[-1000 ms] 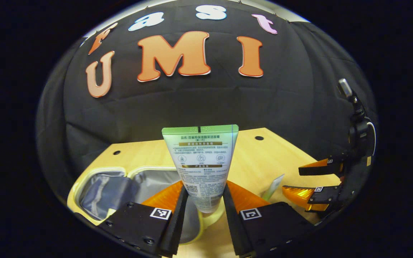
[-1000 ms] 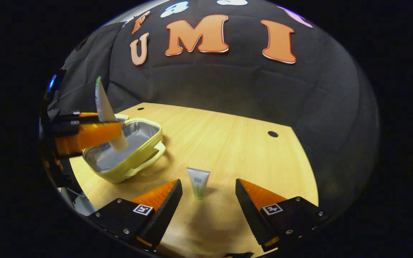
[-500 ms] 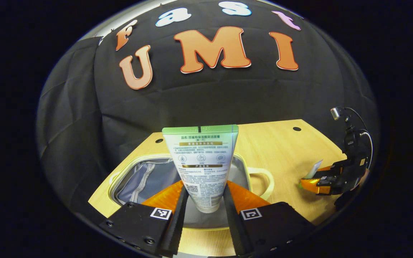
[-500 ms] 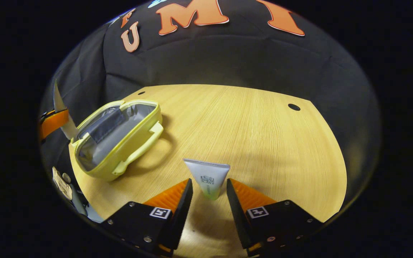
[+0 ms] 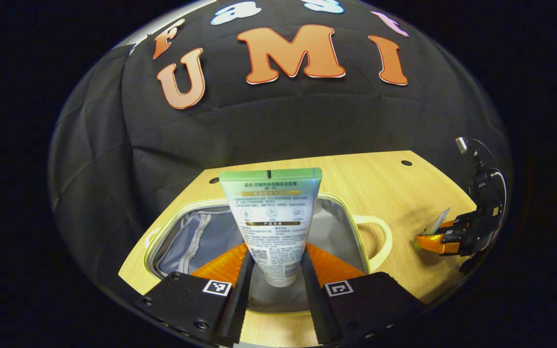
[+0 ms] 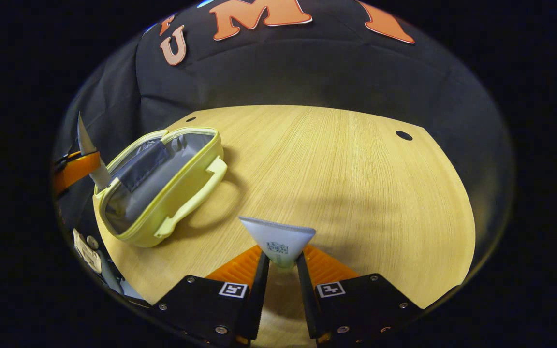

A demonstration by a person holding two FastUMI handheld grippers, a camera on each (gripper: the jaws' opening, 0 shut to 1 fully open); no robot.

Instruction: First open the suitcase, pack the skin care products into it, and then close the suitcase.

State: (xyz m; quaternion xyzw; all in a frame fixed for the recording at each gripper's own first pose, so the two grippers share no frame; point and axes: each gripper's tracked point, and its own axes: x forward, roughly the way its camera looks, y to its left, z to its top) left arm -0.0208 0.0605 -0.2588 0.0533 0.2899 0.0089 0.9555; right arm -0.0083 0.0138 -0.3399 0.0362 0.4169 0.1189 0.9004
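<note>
My left gripper [image 5: 272,280] is shut on a large green-and-white tube [image 5: 271,217], held upright over the open pale-yellow suitcase [image 5: 201,232] with its grey lining. In the right gripper view that suitcase [image 6: 162,183] lies open at the left of the wooden table [image 6: 356,164], handle toward the table's middle, and the left gripper [image 6: 73,169] holds its tube [image 6: 90,154] at the case's near-left edge. My right gripper [image 6: 281,270] is shut on a small white tube [image 6: 278,239] with a green cap end, just above the table. In the left gripper view the right gripper [image 5: 445,237] sits far right with the small tube [image 5: 437,223].
The wooden table [image 5: 394,193] has round cable holes [image 6: 403,135] near its back edge. The suitcase handle [image 5: 377,237] sticks out to the right. Black cloth wall stands close behind the table. The table's front edge runs just below the grippers.
My right gripper closed on the small tube, which was lying free between open fingers a second ago. My left gripper swung with the large tube over the open suitcase.
</note>
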